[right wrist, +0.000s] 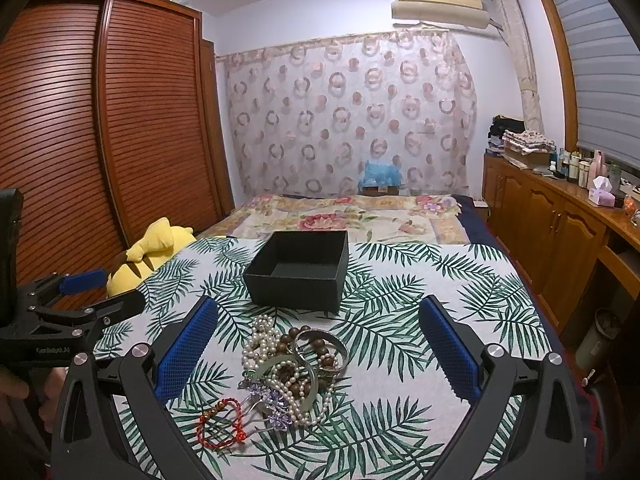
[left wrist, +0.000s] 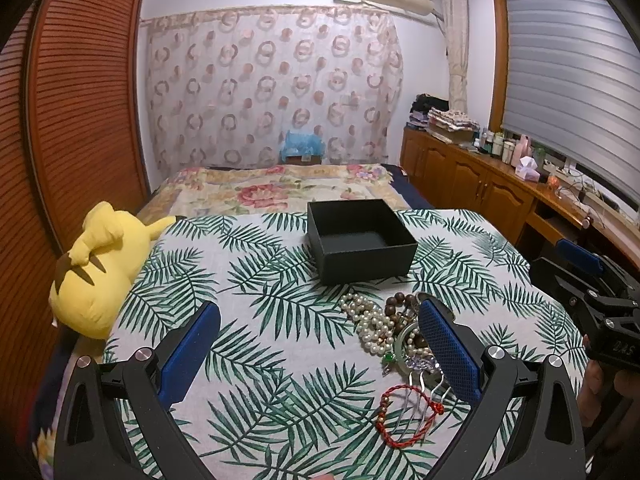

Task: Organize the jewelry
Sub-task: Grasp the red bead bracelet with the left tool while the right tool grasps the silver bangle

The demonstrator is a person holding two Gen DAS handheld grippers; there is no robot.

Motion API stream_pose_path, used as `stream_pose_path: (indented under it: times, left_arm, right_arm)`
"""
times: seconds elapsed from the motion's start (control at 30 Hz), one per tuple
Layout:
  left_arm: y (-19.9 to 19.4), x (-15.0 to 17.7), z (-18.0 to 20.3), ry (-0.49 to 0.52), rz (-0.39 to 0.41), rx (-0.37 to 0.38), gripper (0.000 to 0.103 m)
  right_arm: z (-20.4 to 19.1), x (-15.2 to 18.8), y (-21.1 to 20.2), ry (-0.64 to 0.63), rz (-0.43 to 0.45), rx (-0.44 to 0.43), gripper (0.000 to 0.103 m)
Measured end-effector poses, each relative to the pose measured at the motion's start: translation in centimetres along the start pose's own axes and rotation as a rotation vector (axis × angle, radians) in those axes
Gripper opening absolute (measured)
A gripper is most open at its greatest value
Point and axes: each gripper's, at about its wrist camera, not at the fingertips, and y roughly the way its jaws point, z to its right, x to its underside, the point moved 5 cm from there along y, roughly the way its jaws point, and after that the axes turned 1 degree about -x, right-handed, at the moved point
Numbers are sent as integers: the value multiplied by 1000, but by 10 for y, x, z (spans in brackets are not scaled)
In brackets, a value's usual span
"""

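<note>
**Both grippers wide open over a jewelry pile, nothing picked up**

Biggest thing first: a bed covered by a palm-leaf cloth (right wrist: 420,288), with a floral blanket (right wrist: 348,216) further back. A slatted wooden wardrobe (right wrist: 100,120) runs along the left, and a yellow plush toy (left wrist: 100,268) lies at the left edge of the cloth.

On the cloth sits an open black box (right wrist: 298,270), and I can't see anything inside it. Just in front of it is the jewelry pile (right wrist: 294,368), all tangled together: a pearl necklace (left wrist: 370,320), dark wooden beads (right wrist: 316,350), a metal bangle (right wrist: 324,340), something small and purple, and a red cord bracelet (right wrist: 220,426) lying on the near-left side of the heap with silver comb prongs across it.

The right gripper (right wrist: 318,356) has its blue pads spread far apart, one on each side of the pile, so the heap sits in the gap between them. It isn't touching or holding anything that I can see.

The left gripper (left wrist: 320,356) is spread just as wide. In its own camera the pile lies toward its right pad (left wrist: 450,350), which overlaps the beads in view, but I can't tell if it actually touches them. Nothing is clamped between its pads.
</note>
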Motion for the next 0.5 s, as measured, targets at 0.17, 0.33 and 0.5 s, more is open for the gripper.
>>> stream_pose_path:
  times: [0.17,0.33,0.5]
  left_arm:
    - [12,9,-8,-13,-32,6,96]
    - [20,15,-12,-14,-57,12,96]
    - [24,22,-15,-17,-78,26,96]
  right_arm:
    - [6,6,7,0,-22,-6,100]
    - [20,9,11,12,-49,-7,100]
    - [32,20,24,12,-94,-29,98]
